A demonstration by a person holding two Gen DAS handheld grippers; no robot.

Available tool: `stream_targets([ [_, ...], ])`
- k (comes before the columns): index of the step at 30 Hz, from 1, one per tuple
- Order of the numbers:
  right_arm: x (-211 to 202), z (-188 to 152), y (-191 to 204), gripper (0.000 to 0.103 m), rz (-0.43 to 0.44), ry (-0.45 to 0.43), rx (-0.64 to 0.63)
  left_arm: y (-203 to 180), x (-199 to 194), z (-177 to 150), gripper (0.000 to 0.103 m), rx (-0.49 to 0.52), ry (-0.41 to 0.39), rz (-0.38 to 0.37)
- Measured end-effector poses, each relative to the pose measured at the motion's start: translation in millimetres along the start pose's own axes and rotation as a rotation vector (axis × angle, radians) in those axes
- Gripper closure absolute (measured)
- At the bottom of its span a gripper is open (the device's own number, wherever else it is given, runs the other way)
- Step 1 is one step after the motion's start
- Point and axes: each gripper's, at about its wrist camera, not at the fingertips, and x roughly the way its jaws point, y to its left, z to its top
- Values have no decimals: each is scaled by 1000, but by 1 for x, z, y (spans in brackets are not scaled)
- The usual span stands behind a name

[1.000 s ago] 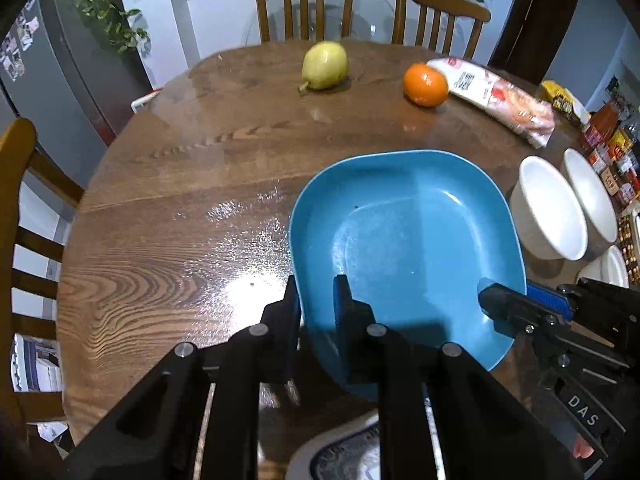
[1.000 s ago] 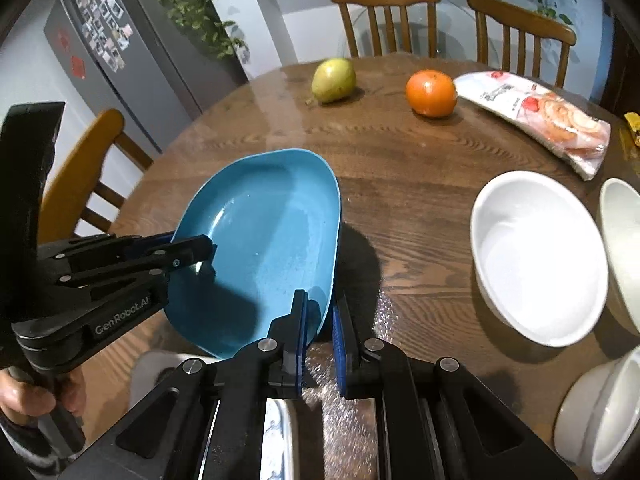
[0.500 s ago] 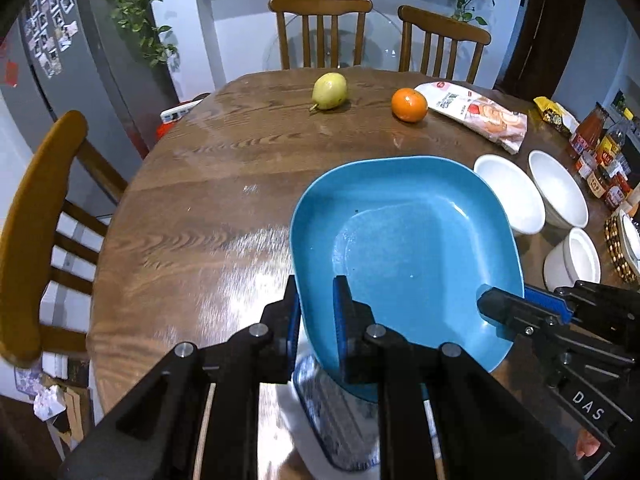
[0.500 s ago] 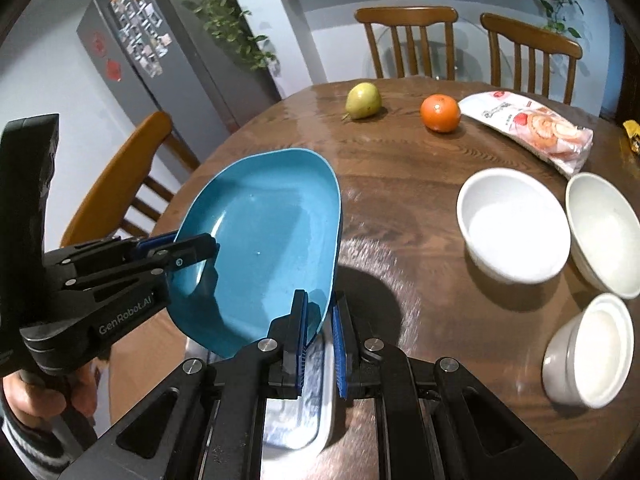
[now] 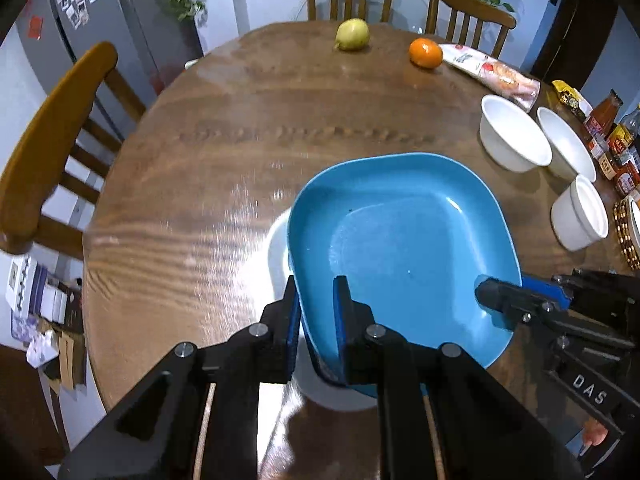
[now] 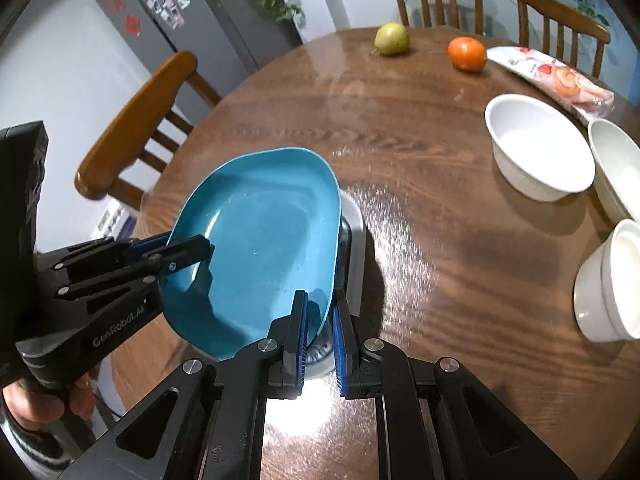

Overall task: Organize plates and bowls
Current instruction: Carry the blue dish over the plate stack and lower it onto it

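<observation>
Nearest, blue plate (image 5: 400, 248), glossy, rounded-square, tilted, is clamped by left gripper (image 5: 316, 312) at 6 o'clock rim and right gripper (image 6: 320, 320) at 4 o'clock rim, above white plate (image 6: 354, 240); white bowls (image 5: 514, 140) at 2 o'clock on table (image 5: 240, 140).

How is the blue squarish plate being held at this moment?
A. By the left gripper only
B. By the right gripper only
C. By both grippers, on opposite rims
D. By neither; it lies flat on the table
C: the left gripper and the right gripper each clamp a rim of the blue squarish plate, which is held over a white plate.
</observation>
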Motion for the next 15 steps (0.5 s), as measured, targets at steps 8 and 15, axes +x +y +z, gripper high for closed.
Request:
stream_targets([
  [8,8,-15,2,90,-26,36,-29,-4,11,-12,90,-14,32,13],
  [15,11,-20,7,90,-59,44,-58,-4,13,-14,89,-4,31,30],
])
